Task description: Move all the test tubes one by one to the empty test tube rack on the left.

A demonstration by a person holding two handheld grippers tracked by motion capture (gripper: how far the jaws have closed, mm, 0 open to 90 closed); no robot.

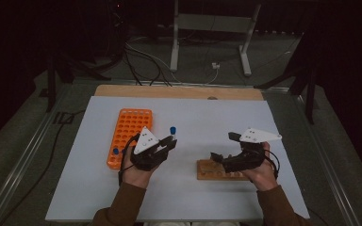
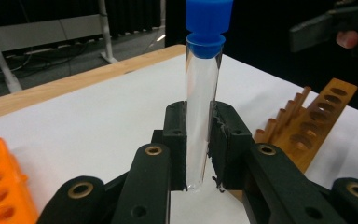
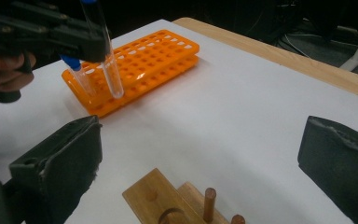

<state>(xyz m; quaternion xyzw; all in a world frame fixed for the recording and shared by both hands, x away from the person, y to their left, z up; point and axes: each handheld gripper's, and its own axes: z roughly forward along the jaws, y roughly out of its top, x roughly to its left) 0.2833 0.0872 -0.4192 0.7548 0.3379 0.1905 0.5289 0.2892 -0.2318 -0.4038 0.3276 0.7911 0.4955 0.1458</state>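
In the lower middle of the left gripper view, the two black pads of the left gripper are clamped on the lower part of a clear tube with a blue cap, which stands upright between them and reaches to the top edge of the frame. In the high view that same gripper sits left of centre, with the blue cap poking up just right of the orange rack; a second blue-capped tube stands in the rack's near corner. The right gripper hovers in the lower right of the high view over the wooden rack, and its own view shows both jaws spread wide with nothing between them. The main risk, as I judge it, is the grip itself: the pads hold smooth, round glass or plastic low down, with most of the tube and the heavy cap above, so a quick swing could tilt it or let it slide down through the pads. If it is headed for a hole in either rack, a slanted tube would catch the rim and could tip out or nudge the rack across the white table. The open right gripper, close over the wooden rack, could also knock its pegs.
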